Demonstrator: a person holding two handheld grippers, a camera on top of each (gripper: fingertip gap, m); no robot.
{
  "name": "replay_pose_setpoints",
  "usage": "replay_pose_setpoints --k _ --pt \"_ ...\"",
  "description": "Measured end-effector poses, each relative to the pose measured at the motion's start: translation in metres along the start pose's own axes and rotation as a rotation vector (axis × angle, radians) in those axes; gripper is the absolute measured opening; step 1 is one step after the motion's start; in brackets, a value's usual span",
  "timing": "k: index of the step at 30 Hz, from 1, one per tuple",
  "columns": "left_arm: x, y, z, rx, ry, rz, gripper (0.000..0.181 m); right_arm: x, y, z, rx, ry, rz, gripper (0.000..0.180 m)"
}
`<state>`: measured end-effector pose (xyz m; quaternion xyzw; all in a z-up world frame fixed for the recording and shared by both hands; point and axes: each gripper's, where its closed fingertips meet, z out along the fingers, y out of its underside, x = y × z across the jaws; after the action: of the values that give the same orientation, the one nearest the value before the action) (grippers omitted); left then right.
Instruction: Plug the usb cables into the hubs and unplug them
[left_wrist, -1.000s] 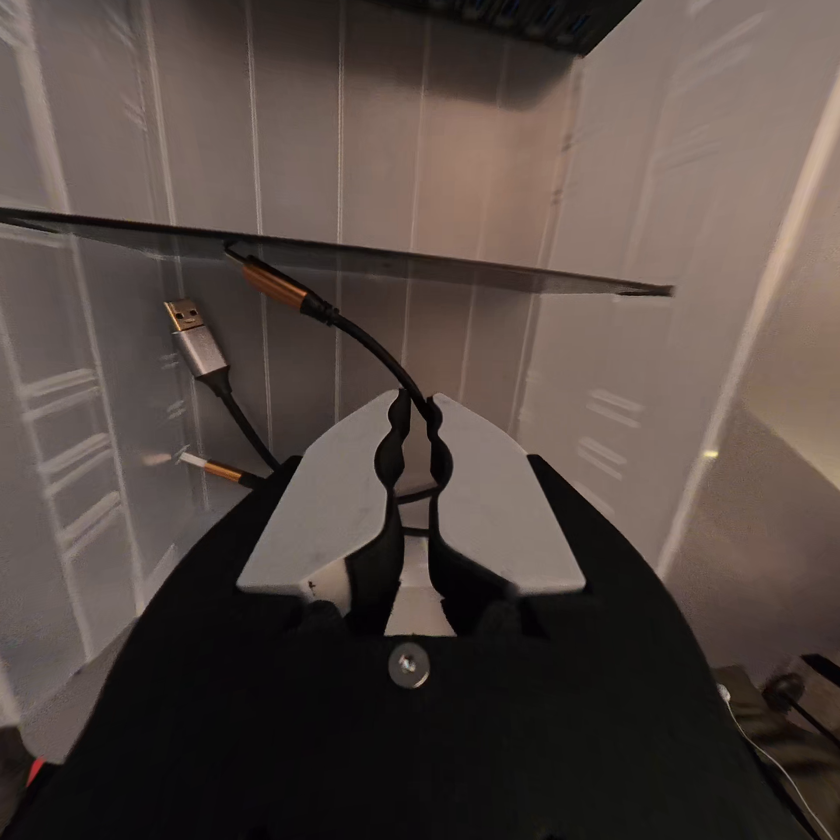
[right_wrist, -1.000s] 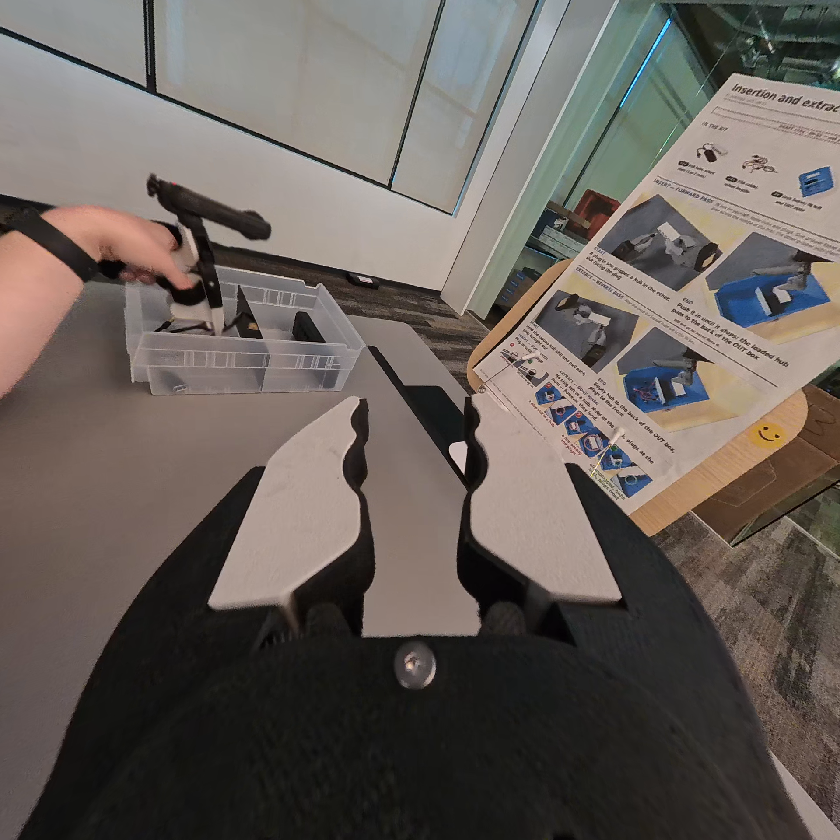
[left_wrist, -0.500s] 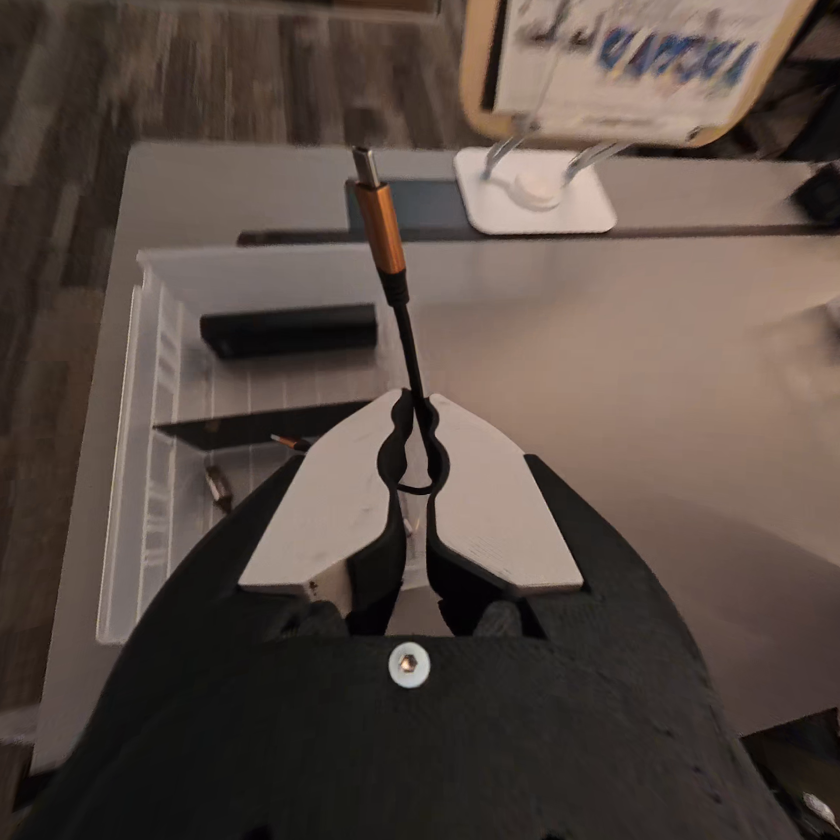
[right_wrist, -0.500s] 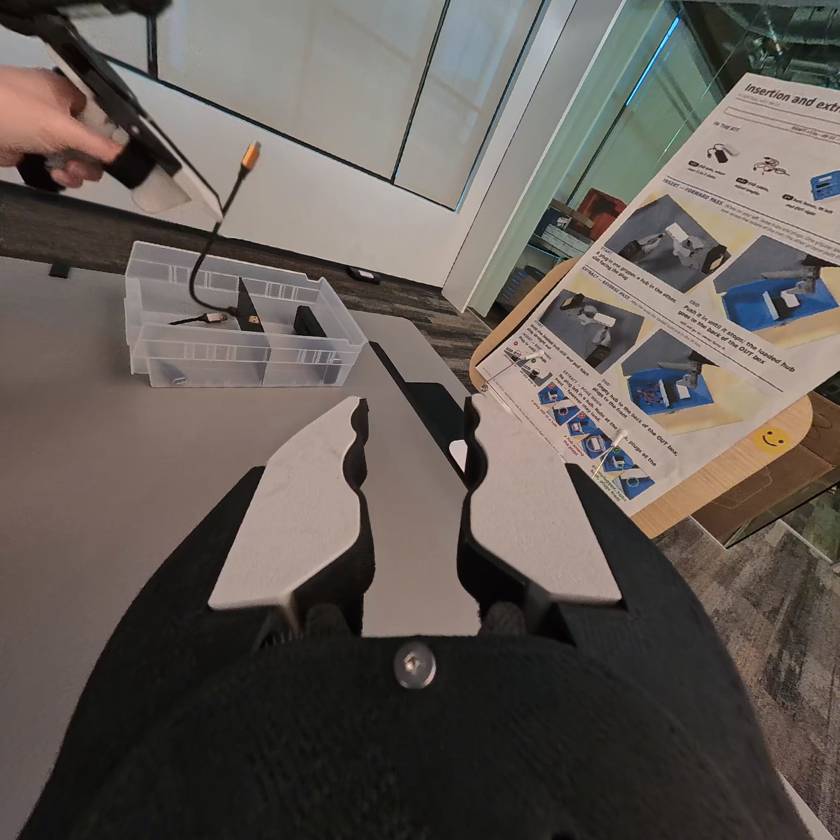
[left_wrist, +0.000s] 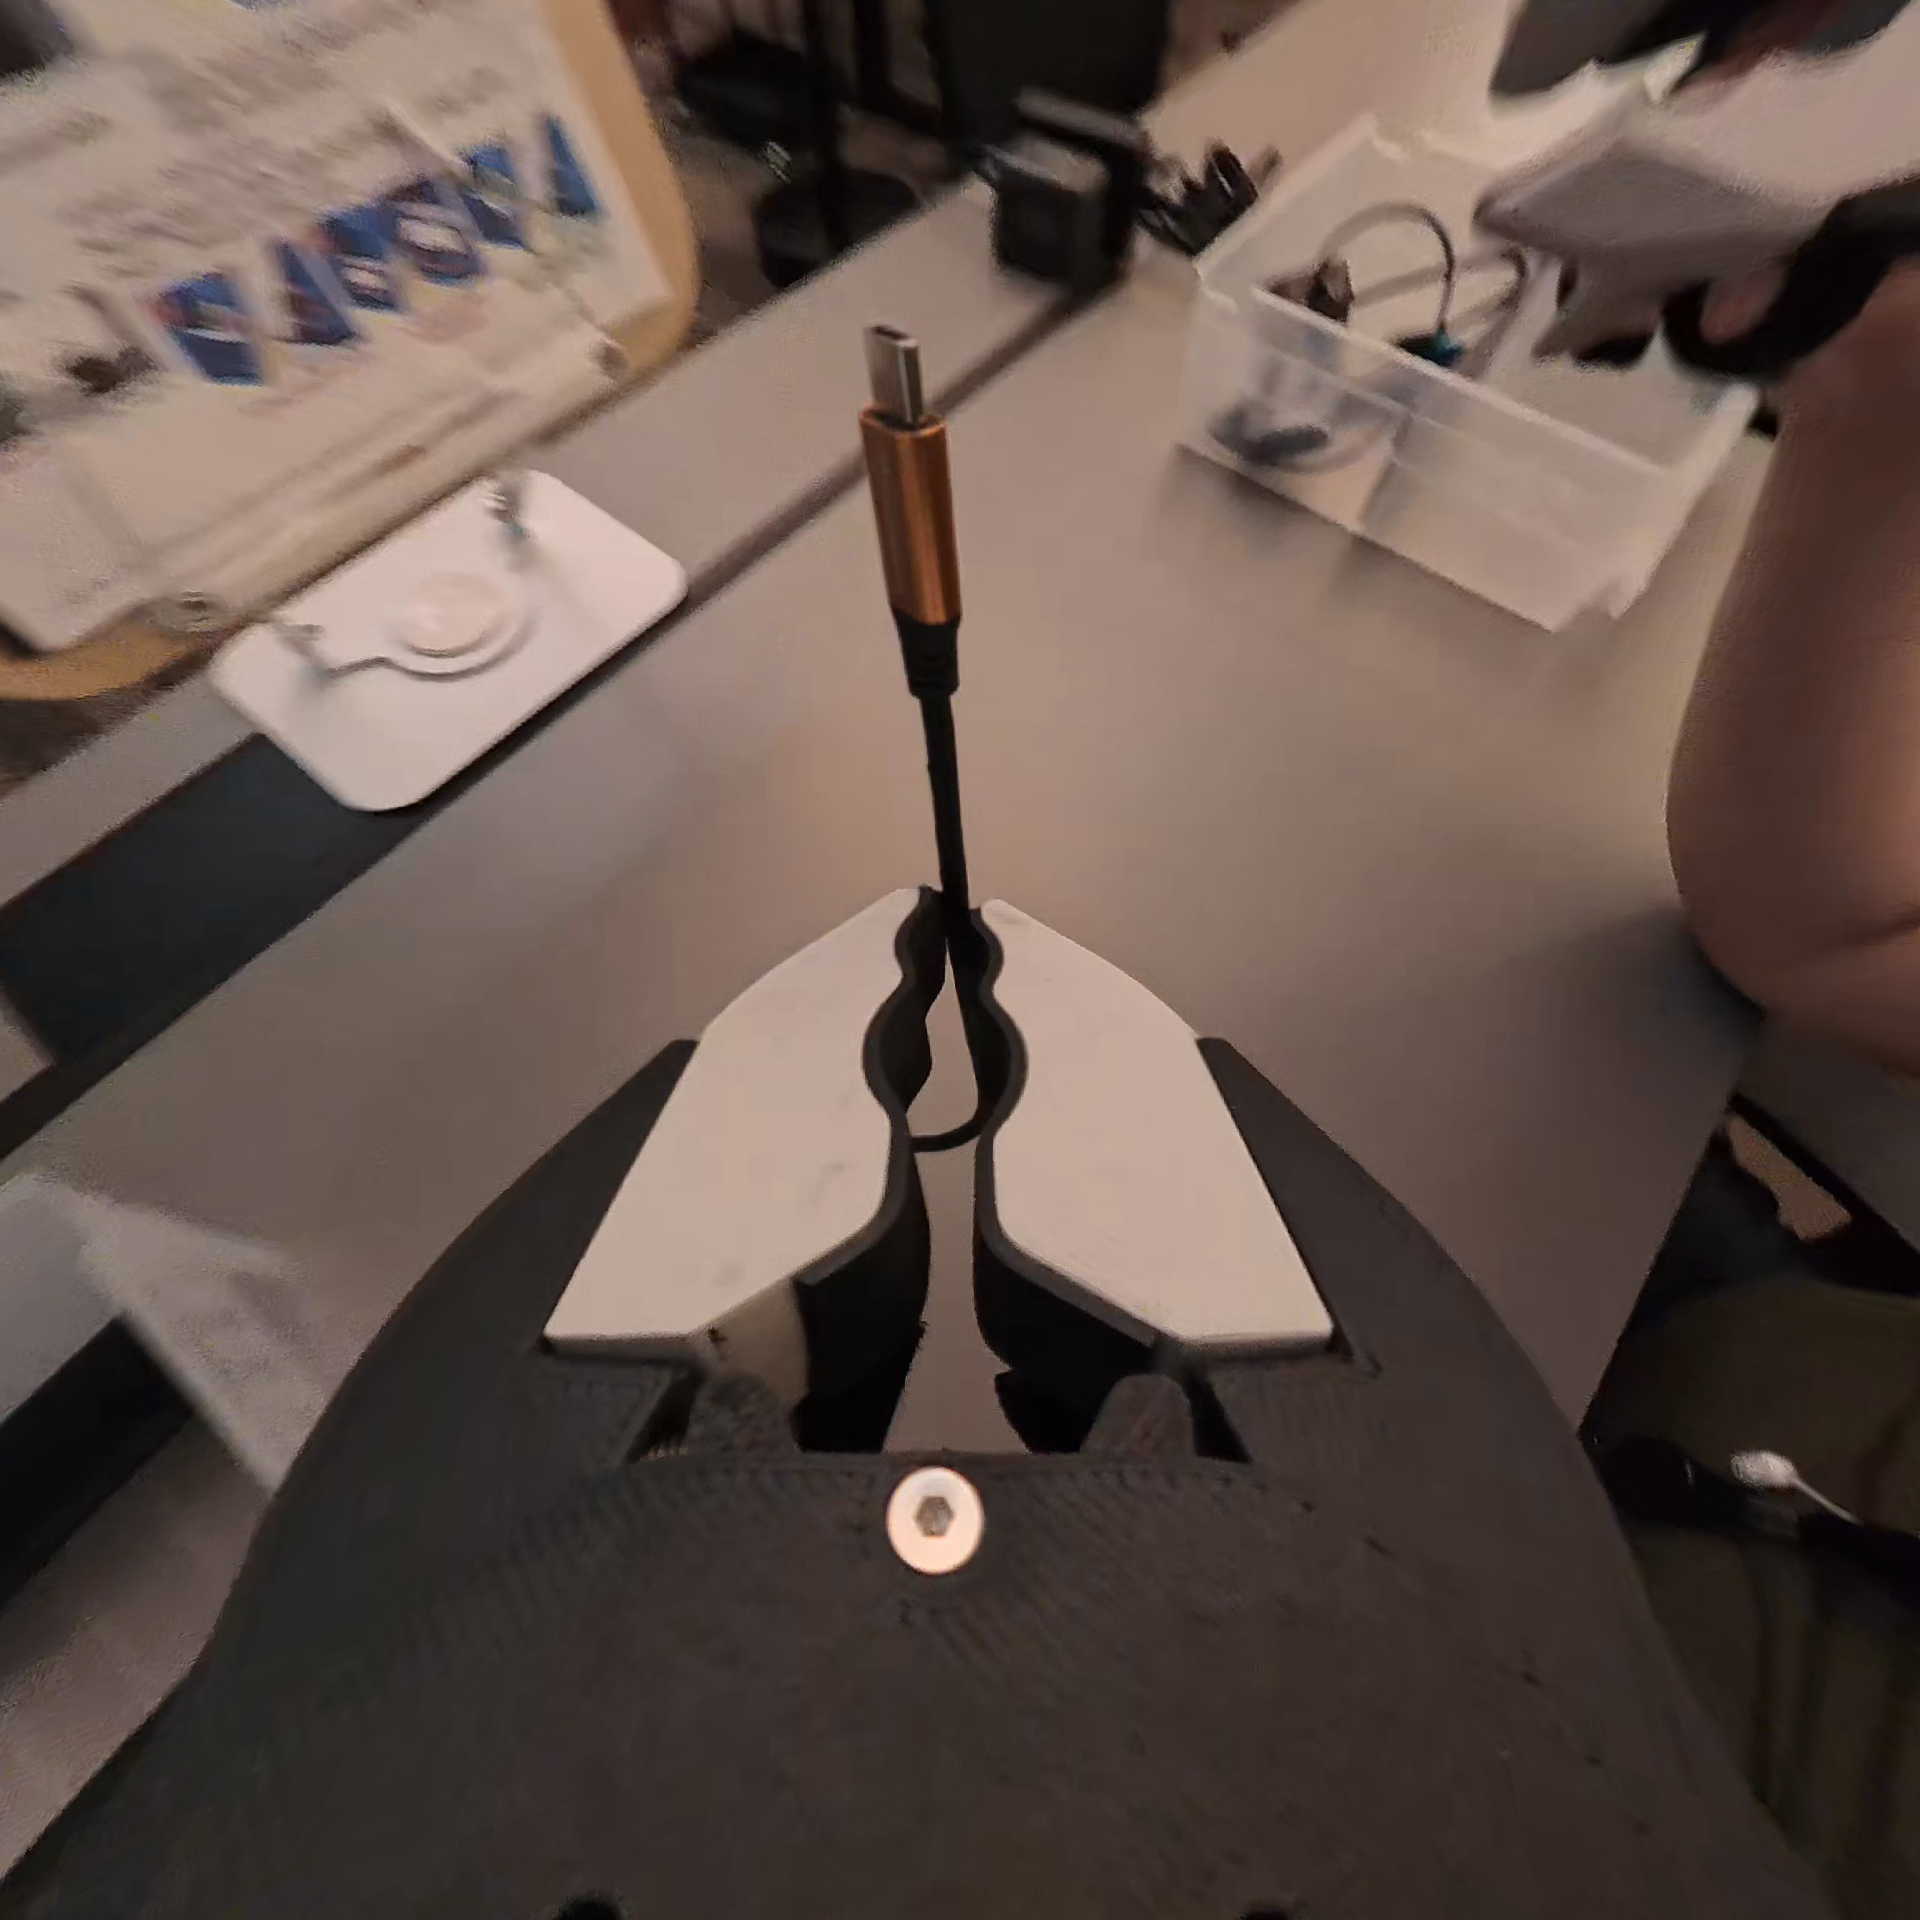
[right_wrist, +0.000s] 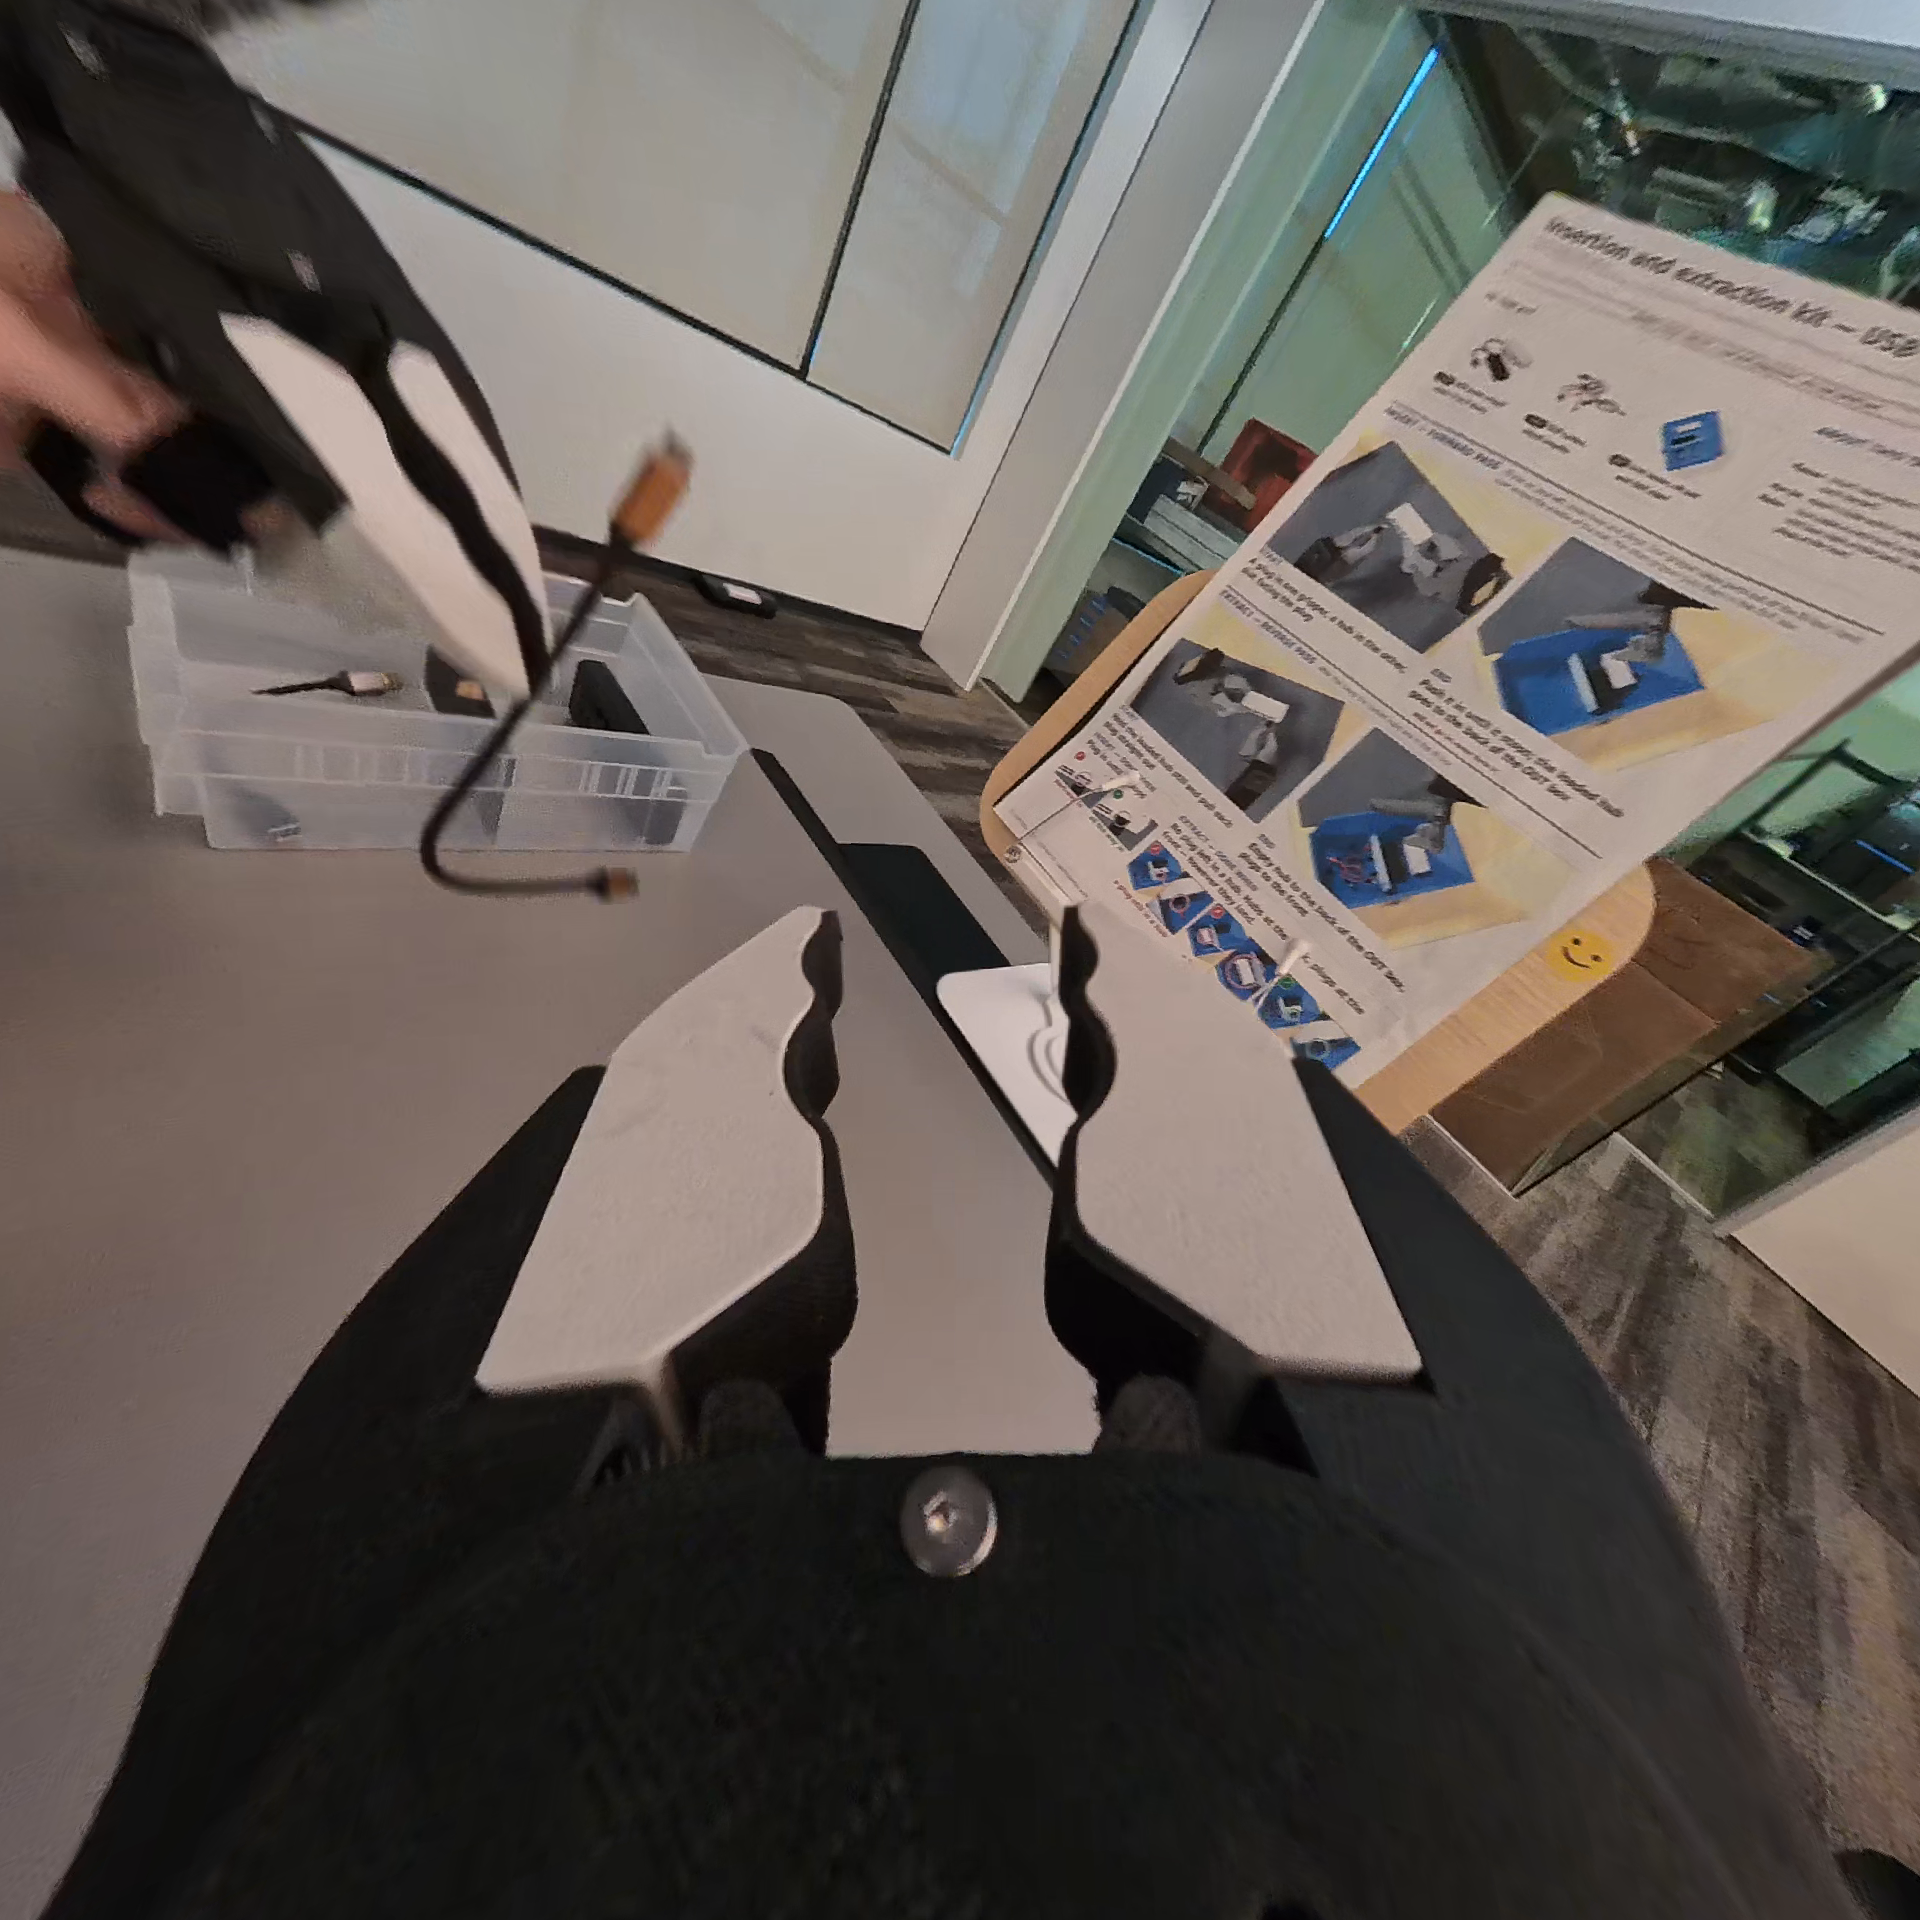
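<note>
left claw (left_wrist: 948, 906) pinching usb cable (left_wrist: 943, 769), plug upright

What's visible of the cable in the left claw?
The short black cable is pinched at the tips of the shut left claw. One copper-sleeved plug with a bare metal tip sticks straight ahead. The right wrist view shows the rest curving down to a second copper-coloured plug, hanging free above the grey table.

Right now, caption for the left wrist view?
Left gripper shut on USB cable, plug pointing up over table.

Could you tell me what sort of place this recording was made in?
Probably an office or lab set up for data collection: a grey table, glass partition walls, and an illustrated instruction poster propped on a stand.
</note>
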<state>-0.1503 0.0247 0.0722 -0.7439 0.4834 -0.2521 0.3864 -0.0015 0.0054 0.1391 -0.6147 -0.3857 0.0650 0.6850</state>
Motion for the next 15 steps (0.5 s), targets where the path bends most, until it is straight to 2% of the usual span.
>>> replay_pose_setpoints --k 6,15 --pt "0.031 0.030 0.090 -0.240 0.170 0.054 0.002 0.017 -0.008 -0.027 0.026 0.063 -0.005 0.040" --pt "0.106 0.082 0.173 -0.472 0.430 0.140 0.002 0.032 -0.014 -0.061 0.001 0.156 -0.075 0.040"
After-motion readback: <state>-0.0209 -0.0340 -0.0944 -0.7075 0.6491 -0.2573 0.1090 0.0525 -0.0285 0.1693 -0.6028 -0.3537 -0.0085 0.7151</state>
